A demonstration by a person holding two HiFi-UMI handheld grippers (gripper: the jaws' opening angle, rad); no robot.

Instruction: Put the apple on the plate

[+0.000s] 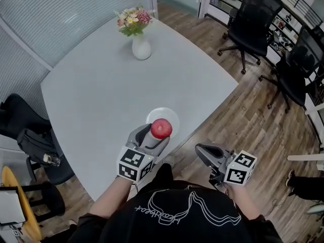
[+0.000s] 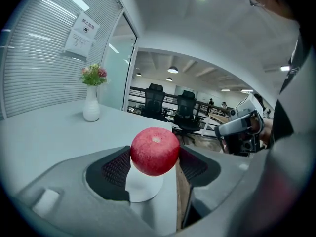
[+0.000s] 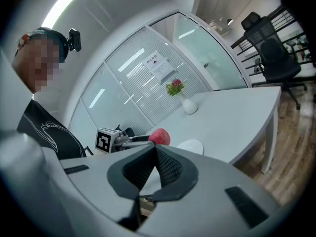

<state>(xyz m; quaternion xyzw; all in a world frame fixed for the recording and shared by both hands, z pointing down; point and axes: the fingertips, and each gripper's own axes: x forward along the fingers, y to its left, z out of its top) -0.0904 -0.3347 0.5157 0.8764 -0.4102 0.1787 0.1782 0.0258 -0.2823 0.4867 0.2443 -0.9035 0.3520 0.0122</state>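
A red apple (image 1: pixel 161 128) is clamped between the jaws of my left gripper (image 1: pixel 159 130), held in the air just above the near side of a small white plate (image 1: pixel 163 116). Seen from the left gripper view, the apple (image 2: pixel 154 151) fills the gap between the black pads, and the plate (image 2: pixel 143 185) shows below it. My right gripper (image 1: pixel 202 152) hangs off the table's edge to the right, jaws together and empty. From the right gripper view, the apple (image 3: pixel 159 137) and plate (image 3: pixel 190 146) lie ahead beyond the shut pads (image 3: pixel 165 168).
A white vase of flowers (image 1: pixel 140 43) stands at the far side of the grey table (image 1: pixel 106 95). Black office chairs (image 1: pixel 253 19) stand on the wood floor to the right, and another chair (image 1: pixel 30 135) sits at the left.
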